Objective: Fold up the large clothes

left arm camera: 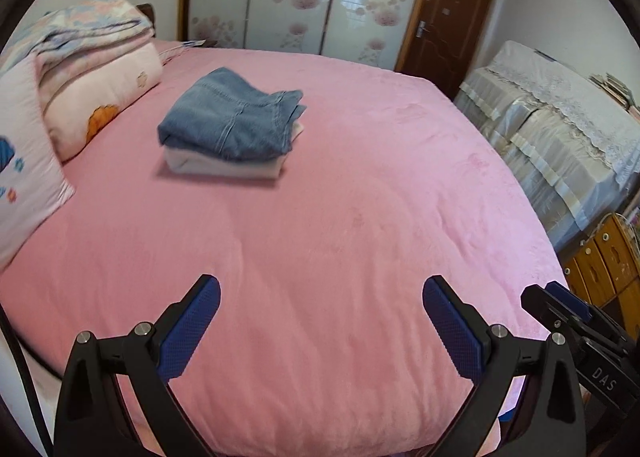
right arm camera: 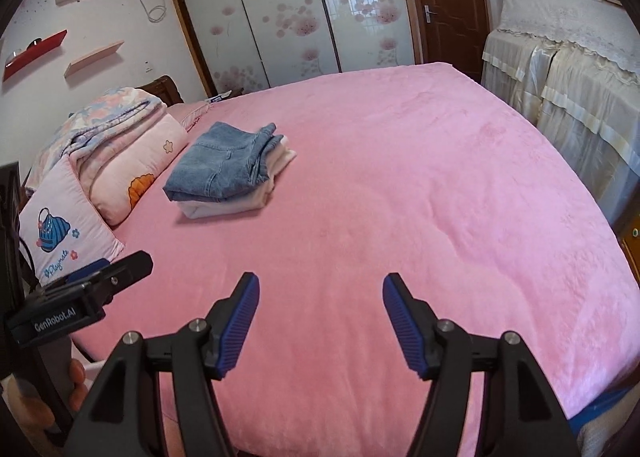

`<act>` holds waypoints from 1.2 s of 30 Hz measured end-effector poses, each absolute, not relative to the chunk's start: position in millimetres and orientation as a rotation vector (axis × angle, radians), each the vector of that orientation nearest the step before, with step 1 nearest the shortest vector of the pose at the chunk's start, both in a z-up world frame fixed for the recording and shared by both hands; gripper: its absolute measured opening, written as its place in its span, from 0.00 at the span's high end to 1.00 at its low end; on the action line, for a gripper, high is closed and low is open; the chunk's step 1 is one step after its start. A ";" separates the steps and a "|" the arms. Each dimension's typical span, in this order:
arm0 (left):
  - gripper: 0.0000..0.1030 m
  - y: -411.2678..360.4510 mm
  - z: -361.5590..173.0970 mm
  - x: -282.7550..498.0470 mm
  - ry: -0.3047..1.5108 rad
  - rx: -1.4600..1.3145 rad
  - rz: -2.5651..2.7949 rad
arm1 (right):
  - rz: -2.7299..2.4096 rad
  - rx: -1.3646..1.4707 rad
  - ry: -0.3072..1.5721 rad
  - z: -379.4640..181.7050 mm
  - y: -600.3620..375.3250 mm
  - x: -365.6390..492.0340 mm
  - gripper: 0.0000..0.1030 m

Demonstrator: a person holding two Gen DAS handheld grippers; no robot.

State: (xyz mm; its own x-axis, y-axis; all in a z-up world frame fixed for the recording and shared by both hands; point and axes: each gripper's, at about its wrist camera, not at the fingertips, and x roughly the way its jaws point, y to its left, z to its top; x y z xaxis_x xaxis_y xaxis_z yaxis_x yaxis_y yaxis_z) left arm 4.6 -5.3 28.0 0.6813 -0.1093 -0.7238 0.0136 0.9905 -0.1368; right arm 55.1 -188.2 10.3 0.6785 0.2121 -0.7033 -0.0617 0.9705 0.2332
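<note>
Both grippers' jaws gape empty over the pink bedspread (left arm camera: 360, 217), folded jeans (left arm camera: 230, 117) beside pillows (right arm camera: 132, 173) beyond.

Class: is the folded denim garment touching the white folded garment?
Touching. In the right wrist view the denim garment lies directly on top of the white garment, with no gap.

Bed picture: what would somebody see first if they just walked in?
Probably the big pink bed cover filling the room. Next, the folded blue jeans on top of a folded white garment, near the pillows on the left. Both grippers, left and right, hover low in front, jaws open and empty.
</note>
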 end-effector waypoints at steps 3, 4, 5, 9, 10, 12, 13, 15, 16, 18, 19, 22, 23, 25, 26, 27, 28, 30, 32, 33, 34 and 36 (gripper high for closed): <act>0.02 -9.9 22.4 -3.6 0.823 -0.109 -0.036 | 0.161 0.195 0.818 5.3 -185.6 45.3 0.37; 0.02 -14.0 21.4 -7.6 0.820 -0.090 -0.025 | 0.164 0.194 0.818 4.5 -184.4 42.8 0.37; 0.02 -16.0 21.5 -9.0 0.816 -0.081 -0.024 | 0.168 0.191 0.815 4.3 -183.0 40.7 0.37; 0.02 -24.5 24.0 -15.9 0.790 -0.039 -0.018 | 0.158 0.157 0.796 4.0 -178.5 33.9 0.34; 0.02 -26.8 23.4 -17.8 0.787 -0.027 -0.012 | 0.156 0.152 0.792 4.0 -178.3 32.9 0.34; 0.02 -29.5 22.3 -17.7 0.793 -0.013 -0.009 | 0.151 0.152 0.790 3.3 -179.2 31.7 0.34; 0.02 -30.9 20.5 -18.2 0.803 -0.007 -0.013 | 0.148 0.153 0.791 2.5 -179.9 31.4 0.33; 0.02 -32.1 18.4 -19.3 0.813 -0.006 -0.020 | 0.141 0.154 0.796 0.2 -181.6 30.9 0.33; 0.02 -32.8 18.1 -19.7 0.816 -0.005 -0.022 | 0.137 0.153 0.797 -0.6 -182.3 30.7 0.33; 0.02 -34.4 16.9 -19.5 0.823 0.001 -0.024 | 0.132 0.149 0.799 -2.3 -183.4 30.3 0.33; 0.02 -35.7 15.9 -19.9 0.828 0.004 -0.029 | 0.132 0.148 0.802 -3.3 -183.0 30.2 0.33; 0.02 -37.2 15.1 -20.7 0.830 0.015 -0.022 | 0.132 0.144 0.805 -4.7 -181.6 29.4 0.33; 0.02 -37.8 14.8 -21.1 0.831 0.017 -0.023 | 0.130 0.140 0.802 -4.8 -181.2 29.0 0.33; 0.02 -37.6 14.7 -21.4 0.837 0.016 -0.021 | 0.124 0.134 0.799 -5.0 -180.9 28.5 0.33; 0.02 -37.7 14.9 -21.7 0.836 0.016 -0.019 | 0.123 0.132 0.799 -5.2 -180.5 28.0 0.33; 0.02 -37.7 15.0 -22.3 0.836 0.015 -0.018 | 0.124 0.131 0.799 -5.0 -180.2 27.6 0.33; 0.02 -37.1 15.3 -22.5 0.838 0.011 -0.016 | 0.124 0.132 0.799 -5.0 -180.1 27.6 0.33; 0.02 -36.9 15.5 -23.5 0.840 0.009 -0.014 | 0.121 0.128 0.795 -4.5 -179.2 26.9 0.33; 0.02 -36.6 16.3 -25.4 0.836 0.009 -0.006 | 0.119 0.121 0.790 -3.6 -177.5 25.7 0.33; 0.02 -36.4 16.2 -26.1 0.835 0.010 -0.004 | 0.120 0.120 0.789 -3.3 -177.1 25.2 0.33; 0.02 -36.3 16.5 -26.7 0.835 0.011 0.003 | 0.121 0.119 0.789 -3.1 -176.9 25.1 0.33; 0.02 -35.6 16.1 -29.4 0.836 0.010 0.008 | 0.121 0.120 0.790 -3.0 -176.2 24.6 0.33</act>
State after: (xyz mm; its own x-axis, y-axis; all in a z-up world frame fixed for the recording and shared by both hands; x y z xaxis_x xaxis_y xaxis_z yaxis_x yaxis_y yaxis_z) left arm -29.4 -35.6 16.1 0.6702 0.0109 -0.7421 -0.0027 0.9999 0.0122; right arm 24.6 -176.2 -3.0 0.6975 0.1532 -0.7000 -0.0635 0.9862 0.1526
